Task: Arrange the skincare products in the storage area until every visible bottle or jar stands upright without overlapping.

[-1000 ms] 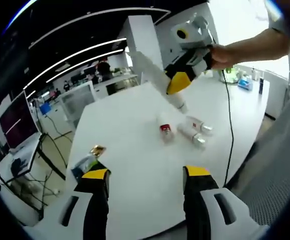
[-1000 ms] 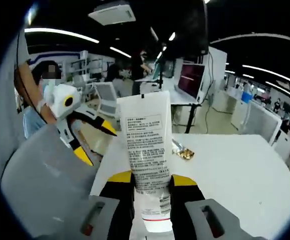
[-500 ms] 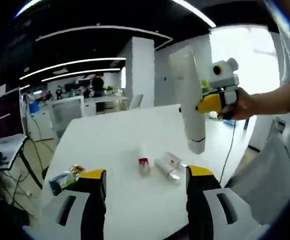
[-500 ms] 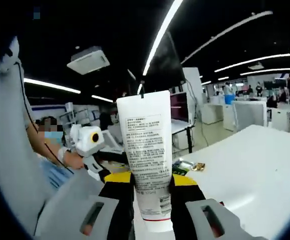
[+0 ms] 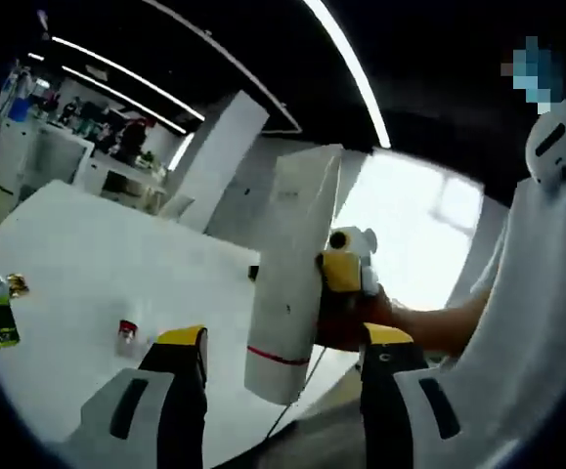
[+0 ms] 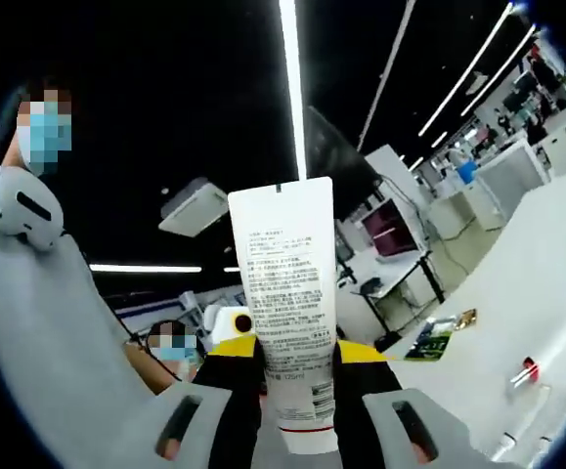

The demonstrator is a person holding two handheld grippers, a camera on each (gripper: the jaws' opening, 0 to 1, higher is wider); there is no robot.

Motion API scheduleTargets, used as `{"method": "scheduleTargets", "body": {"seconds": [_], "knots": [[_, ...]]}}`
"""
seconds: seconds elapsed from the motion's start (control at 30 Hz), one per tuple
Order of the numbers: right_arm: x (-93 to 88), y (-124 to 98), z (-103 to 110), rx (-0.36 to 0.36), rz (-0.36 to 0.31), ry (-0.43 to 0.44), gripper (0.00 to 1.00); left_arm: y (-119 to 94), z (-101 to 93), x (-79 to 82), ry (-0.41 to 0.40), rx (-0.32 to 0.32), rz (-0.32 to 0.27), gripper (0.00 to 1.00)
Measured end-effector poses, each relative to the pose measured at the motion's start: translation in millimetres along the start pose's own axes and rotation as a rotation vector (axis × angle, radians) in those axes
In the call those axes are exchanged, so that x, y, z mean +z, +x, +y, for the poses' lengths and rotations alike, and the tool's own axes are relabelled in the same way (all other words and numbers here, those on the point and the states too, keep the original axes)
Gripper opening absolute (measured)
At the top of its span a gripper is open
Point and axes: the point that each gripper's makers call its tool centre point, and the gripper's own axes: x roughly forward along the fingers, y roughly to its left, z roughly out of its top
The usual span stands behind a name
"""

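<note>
The right gripper (image 6: 297, 366) squeezes the white tube (image 6: 285, 293) near its cap, high above the counter (image 5: 87, 264), ready to stand it; the left gripper (image 5: 278, 357) is open, holding nothing; a small bottle (image 5: 126, 337) waits at 9 o'clock

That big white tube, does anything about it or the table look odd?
The white tube is clamped in the right hand-held gripper up in the air, off the white table. A small red-capped bottle lies on its side there.
</note>
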Motion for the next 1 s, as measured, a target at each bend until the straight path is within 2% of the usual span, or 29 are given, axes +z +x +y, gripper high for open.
{"method": "scheduleTargets", "body": {"seconds": [0.03,0.1,0.17,0.27,0.3,0.33,0.4,0.5,0.53,0.7,0.73,0.83,1.0], "knots": [[-1.3,2,6,0.034,0.007,0.014,0.21,1,-4.4,-4.3,-0.043,-0.03,0.013,0.55],[-5.1,4,12,0.066,0.034,0.021,0.21,1,-9.4,-3.6,-0.052,-0.068,0.005,0.48],[-10.2,6,17,0.09,0.059,0.023,0.22,-2,-8.0,-3.2,-0.05,-0.069,0.007,0.44],[-20.9,7,24,0.13,0.097,0.047,0.22,-5,-12.6,-2.9,-0.082,-0.111,0.007,0.35],[-23.6,8,25,0.134,0.101,0.05,0.22,-5,-12.7,-3.8,-0.078,-0.107,0.01,0.31],[-25.2,9,25,0.132,0.103,0.046,0.22,-6,-15.3,-7.6,-0.065,-0.124,0.031,0.31],[-27.8,10,26,0.143,0.11,0.071,0.22,-5,-15.6,-9.5,-0.052,-0.107,0.035,0.31],[-28.5,11,28,0.157,0.109,0.083,0.23,-8,-18.7,-8.7,0.058,-0.096,0.032,0.29],[-29.4,12,29,0.159,0.111,0.067,0.23,-10,-17.4,-8.4,0.088,-0.08,0.029,0.29],[-28.9,20,22,0.116,0.092,0.052,0.26,-11,-6.4,-5.6,0.077,-0.009,0.017,0.27],[-28.8,21,17,0.082,0.09,0.04,0.26,-12,0.8,-5.2,0.083,0.038,0.016,0.27],[-29.2,22,9,0.027,0.096,-0.02,0.26,-13,10.3,-6.3,0.13,0.108,0.03,0.27],[-32.6,24,-8,-0.133,0.136,-0.072,0.26,-13,32.1,-14.3,0.235,0.272,0.089,0.26]]}}
